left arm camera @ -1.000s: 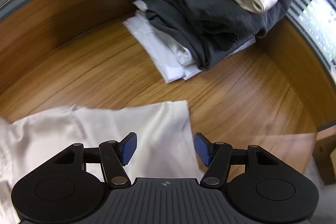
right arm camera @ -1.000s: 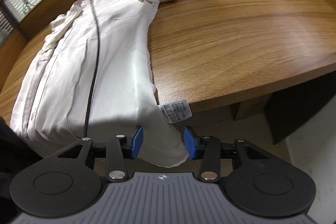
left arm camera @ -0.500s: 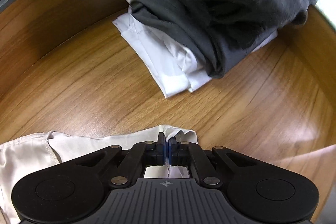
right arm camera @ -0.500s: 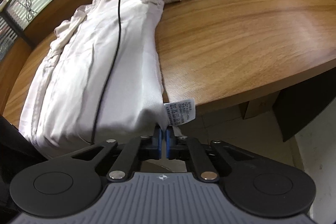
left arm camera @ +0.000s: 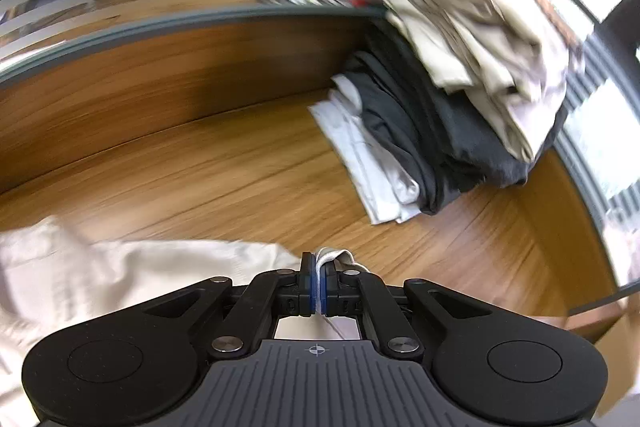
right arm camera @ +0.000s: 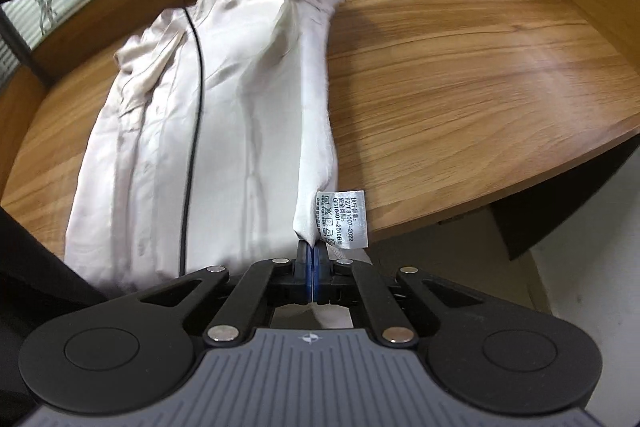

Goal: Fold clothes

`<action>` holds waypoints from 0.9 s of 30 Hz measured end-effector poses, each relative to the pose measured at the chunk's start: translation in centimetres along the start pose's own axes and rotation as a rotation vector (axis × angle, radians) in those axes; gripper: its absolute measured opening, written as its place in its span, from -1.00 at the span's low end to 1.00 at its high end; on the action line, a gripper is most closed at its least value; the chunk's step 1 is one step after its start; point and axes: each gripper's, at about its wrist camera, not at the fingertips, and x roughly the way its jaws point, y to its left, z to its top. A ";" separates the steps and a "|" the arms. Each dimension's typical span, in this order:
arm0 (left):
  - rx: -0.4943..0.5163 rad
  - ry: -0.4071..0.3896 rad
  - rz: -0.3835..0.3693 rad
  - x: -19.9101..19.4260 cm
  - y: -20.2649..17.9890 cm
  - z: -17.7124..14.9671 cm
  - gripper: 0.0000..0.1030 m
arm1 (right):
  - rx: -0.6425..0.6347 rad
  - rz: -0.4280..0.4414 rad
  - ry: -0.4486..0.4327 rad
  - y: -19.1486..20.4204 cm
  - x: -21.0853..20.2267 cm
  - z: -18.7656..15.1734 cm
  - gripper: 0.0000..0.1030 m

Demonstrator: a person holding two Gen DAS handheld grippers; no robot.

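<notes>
Both tools are clamped on the same cream shirt (right arm camera: 248, 131) right now. The right tool (right arm camera: 311, 277) has its blue pads pinched on the bottom hem corner, just beside the care label (right arm camera: 342, 219), which hangs over the near edge of the desk (right arm camera: 460, 75). The left tool (left arm camera: 319, 285) has a little bunched wad of cuff or sleeve end squeezed between its pads; in the right view you can see that end pulled up off the desk, at the far end of the shirt from the label.

Handling-wise I'd call this fabric thin, light and floppy, probably a bit slick going by the sheen. It won't hold a shape, so it sags between the two grip points, and a tiny pinch could slip. Hem corners and the cuff seam are the sensible spots to grab, where the cloth is doubled.

Versus a second ago: both sets of jaws stood open around the cloth, and they've just been closing, with fabric between them. The edge lay flat then; now that whole side of the shirt is lifted and stretched taut. The folded stack (left arm camera: 432, 131), further back on the desk from the shirt, looks unchanged.
</notes>
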 end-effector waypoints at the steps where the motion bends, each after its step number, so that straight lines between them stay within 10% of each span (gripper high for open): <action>1: -0.016 -0.001 -0.006 -0.7 1.1 -0.3 -0.92 | 0.001 -0.008 0.002 1.0 -0.2 -0.2 -0.99; 14: -0.101 0.035 0.057 -5.4 15.0 -4.5 -0.92 | -0.015 -0.055 0.041 13.9 2.5 -3.0 -0.99; 27: -0.133 0.056 0.105 -6.0 20.0 -8.2 -0.74 | -0.041 -0.131 0.118 16.9 4.9 -5.2 -0.91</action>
